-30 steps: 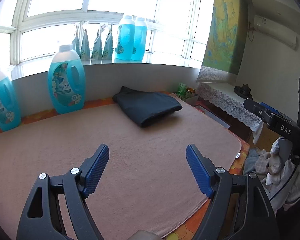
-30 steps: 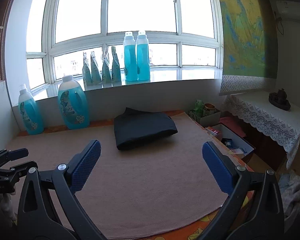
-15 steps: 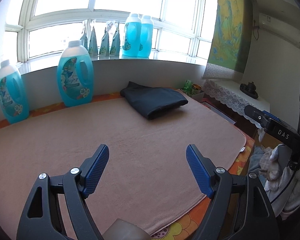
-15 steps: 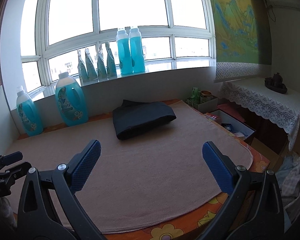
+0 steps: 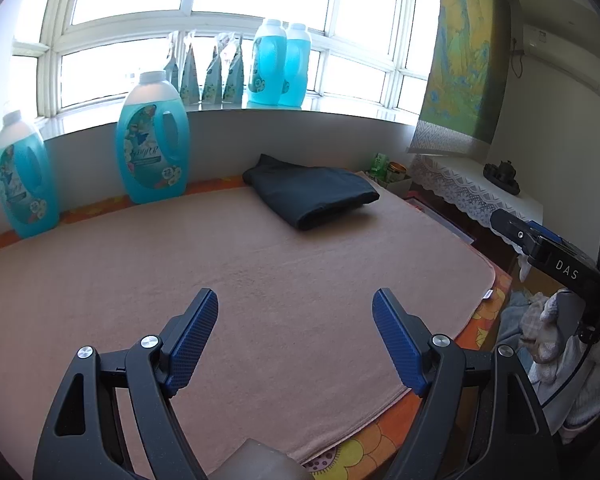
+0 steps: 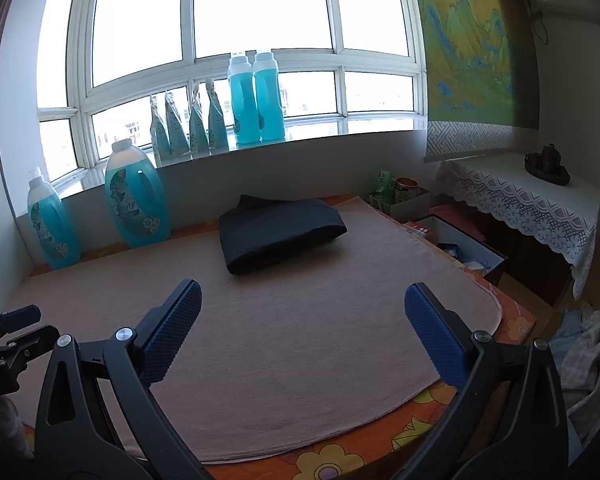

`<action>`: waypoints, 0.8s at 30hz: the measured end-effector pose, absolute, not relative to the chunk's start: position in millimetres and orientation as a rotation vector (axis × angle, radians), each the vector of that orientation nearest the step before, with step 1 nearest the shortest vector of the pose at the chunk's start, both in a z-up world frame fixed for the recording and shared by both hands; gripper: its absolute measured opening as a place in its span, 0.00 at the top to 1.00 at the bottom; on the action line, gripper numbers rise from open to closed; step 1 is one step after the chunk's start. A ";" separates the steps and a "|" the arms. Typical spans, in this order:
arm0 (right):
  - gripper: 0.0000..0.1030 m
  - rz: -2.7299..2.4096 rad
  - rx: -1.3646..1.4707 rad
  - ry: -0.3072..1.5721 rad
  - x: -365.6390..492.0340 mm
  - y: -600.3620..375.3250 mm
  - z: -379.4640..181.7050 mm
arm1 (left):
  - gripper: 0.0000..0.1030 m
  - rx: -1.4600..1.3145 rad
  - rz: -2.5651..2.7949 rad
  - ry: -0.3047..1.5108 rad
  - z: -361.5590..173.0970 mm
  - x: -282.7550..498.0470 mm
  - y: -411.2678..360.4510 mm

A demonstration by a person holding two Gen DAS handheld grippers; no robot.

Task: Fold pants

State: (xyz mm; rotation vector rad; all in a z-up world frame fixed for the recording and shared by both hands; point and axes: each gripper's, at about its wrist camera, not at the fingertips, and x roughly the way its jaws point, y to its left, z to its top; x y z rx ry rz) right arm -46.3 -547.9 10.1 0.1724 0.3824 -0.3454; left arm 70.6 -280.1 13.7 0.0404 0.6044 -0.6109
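Note:
Dark folded pants (image 5: 314,194) (image 6: 280,230) lie in a neat bundle at the far side of the pink towel (image 5: 260,280) (image 6: 300,320), near the window wall. My left gripper (image 5: 296,312) hovers open over the towel's near part, well short of the pants, with nothing between its blue pads. My right gripper (image 6: 302,304) is also open and empty above the near edge. The right gripper's body (image 5: 548,252) shows at the right of the left wrist view. The left gripper's tips (image 6: 12,328) show at the left edge of the right wrist view.
Two large blue detergent jugs (image 5: 152,140) (image 5: 24,176) stand at the back left against the wall. More bottles and pouches (image 6: 256,100) line the windowsill. A lace-covered side table (image 6: 532,196), an open box (image 6: 460,248) and a heap of clothes (image 6: 588,352) lie to the right.
Both grippers have drawn back and risen a little, so the pants sit farther off and more of the towel's front edge shows. Both stay open.

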 end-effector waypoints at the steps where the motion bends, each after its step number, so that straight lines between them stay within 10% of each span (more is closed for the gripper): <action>1: 0.00 -0.342 0.173 0.385 -45.9 -548.4 9.6 | 0.23 0.040 -0.609 0.605 13.7 70.5 -279.9; 24: 0.00 -0.332 0.152 0.400 -36.0 -548.6 2.3 | 0.22 0.042 -0.595 0.597 13.1 68.9 -277.9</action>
